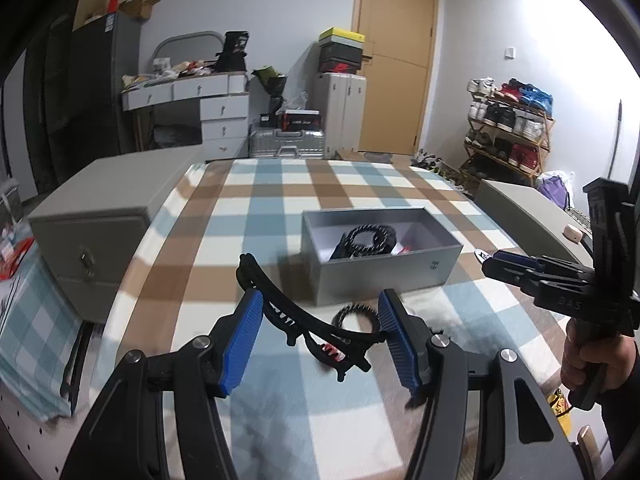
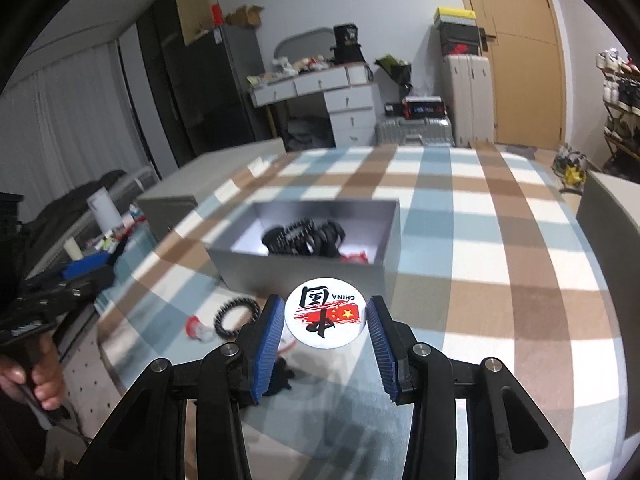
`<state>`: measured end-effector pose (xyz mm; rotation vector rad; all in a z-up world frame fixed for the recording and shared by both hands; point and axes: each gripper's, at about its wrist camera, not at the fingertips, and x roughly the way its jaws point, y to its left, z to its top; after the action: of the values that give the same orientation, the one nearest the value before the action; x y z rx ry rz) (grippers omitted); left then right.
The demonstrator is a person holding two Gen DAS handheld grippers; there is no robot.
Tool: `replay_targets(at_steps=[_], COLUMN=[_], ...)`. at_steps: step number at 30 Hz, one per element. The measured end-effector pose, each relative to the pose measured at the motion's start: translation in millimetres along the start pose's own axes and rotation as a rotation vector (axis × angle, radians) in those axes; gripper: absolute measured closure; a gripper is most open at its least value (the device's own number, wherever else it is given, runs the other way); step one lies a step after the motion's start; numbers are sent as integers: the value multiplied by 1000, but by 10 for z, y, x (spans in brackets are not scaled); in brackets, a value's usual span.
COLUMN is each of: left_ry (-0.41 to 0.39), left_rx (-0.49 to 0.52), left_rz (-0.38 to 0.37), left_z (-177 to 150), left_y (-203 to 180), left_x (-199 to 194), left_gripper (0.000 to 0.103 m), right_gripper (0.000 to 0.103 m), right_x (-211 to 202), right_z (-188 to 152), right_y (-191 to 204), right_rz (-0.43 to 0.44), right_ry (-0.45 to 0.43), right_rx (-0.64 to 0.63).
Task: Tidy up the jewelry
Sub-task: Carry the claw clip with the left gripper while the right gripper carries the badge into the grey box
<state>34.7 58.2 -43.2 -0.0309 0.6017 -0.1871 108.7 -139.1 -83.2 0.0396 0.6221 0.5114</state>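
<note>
A grey open box (image 1: 380,276) stands on the checked cloth and holds black beaded bracelets (image 1: 368,240); it also shows in the right wrist view (image 2: 304,268). My left gripper (image 1: 320,332) is wide open around a long black curved hairband-like piece (image 1: 296,312) lying on the cloth. A small black beaded bracelet (image 1: 356,316) lies just past it, also seen from the right (image 2: 234,314). My right gripper (image 2: 324,320) is shut on a round white badge (image 2: 325,312) with a red flag print, held in front of the box.
A red and white small item (image 2: 196,328) lies left of the bracelet. Grey cabinets (image 1: 96,228) flank the table on both sides. Desk, suitcases, shoe rack and door stand beyond the far edge.
</note>
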Motion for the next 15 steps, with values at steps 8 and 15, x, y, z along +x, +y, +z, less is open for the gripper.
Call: replay_targets(at_steps=[8, 15], left_ry=[-15, -19], left_rx=[39, 46], left_rz=[-29, -52], left_z=[267, 448], left_y=[-135, -203], left_x=[219, 412], left_gripper=[48, 48], right_gripper=[61, 61], right_x=[-25, 68], right_z=[244, 446], right_y=[-95, -138], right_rz=[85, 114], right_ry=[-48, -77], right_rx=[75, 69])
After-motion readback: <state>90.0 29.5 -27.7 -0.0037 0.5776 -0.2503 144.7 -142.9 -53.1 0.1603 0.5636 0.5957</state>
